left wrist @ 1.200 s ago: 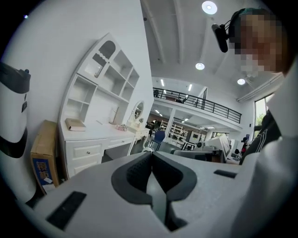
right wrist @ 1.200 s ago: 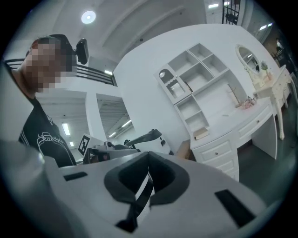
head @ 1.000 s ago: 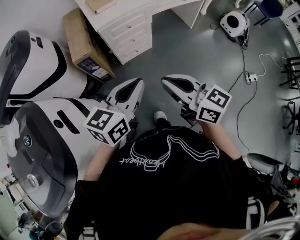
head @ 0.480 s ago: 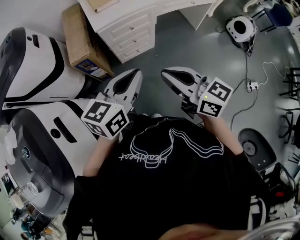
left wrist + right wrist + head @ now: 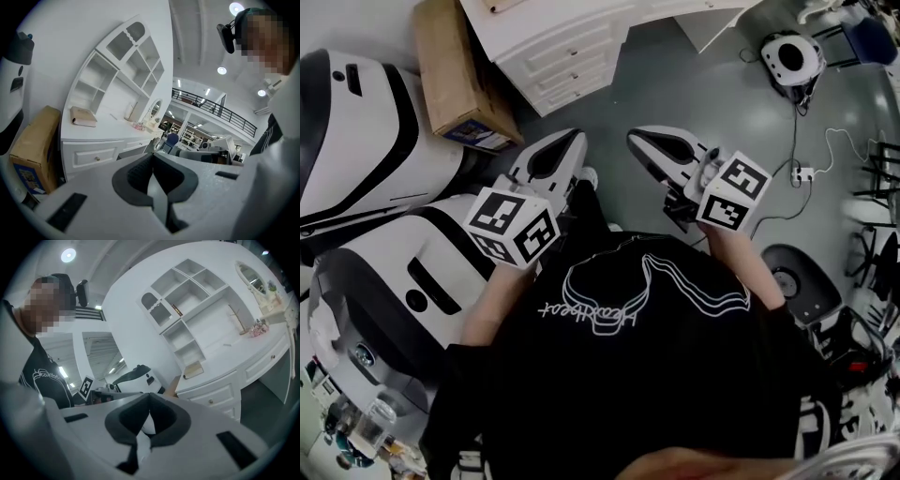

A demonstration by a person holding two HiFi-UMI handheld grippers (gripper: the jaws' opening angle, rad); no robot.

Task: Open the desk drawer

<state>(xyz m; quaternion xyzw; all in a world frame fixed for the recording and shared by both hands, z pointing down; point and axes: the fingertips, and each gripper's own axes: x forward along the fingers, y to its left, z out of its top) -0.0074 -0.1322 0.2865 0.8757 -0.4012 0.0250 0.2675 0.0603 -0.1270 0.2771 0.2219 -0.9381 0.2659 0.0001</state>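
Note:
The white desk [image 5: 546,26] stands at the top of the head view, its stack of small drawers [image 5: 572,61] facing me. In the left gripper view the top drawer [image 5: 91,157] with its small knob [image 5: 97,158] lies ahead, and it is closed. The right gripper view shows the same drawer [image 5: 213,399], also closed. My left gripper [image 5: 570,139] and right gripper [image 5: 637,139] hover side by side over the grey floor, both well short of the drawers. Their jaws meet, with nothing between them.
A cardboard box [image 5: 455,80] leans beside the desk on the left. Two big white-and-black machines [image 5: 356,141] [image 5: 394,300] fill the left side. A round white device [image 5: 792,56], a cable with a power strip [image 5: 802,173] and a round chair base [image 5: 792,281] lie to the right.
The person has stepped toward the desk, one foot coming forward. Both grippers have moved closer to the drawers, still shut and empty.

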